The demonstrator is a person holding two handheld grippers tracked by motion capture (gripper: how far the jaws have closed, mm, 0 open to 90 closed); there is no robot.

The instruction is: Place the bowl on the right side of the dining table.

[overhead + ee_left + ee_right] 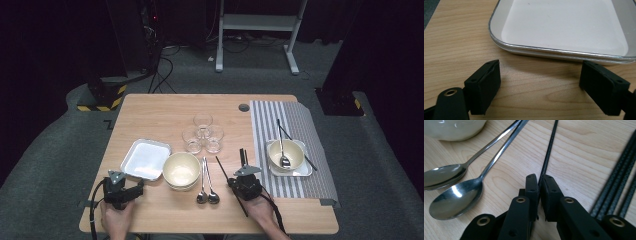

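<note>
The black chopstick (548, 157) runs pinched between the right gripper's (539, 185) fingers (532, 187).

The right gripper (539, 185) has its black jaws pinched on a thin black chopstick (548, 152) that runs away across the pale wooden bench (584, 157). Two shiny steel spoons (456, 195) lie side by side just beside it, bowls up. More black chopsticks (617, 182) lie opposite. A cream bowl (454, 128) sits at the top corner.

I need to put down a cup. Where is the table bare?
Free: the wooden table's far-left stretch beyond the white square tray, and the near edge between both hands. Crowded: the middle, with three clear glasses, cream bowl and two steel spoons.
</note>
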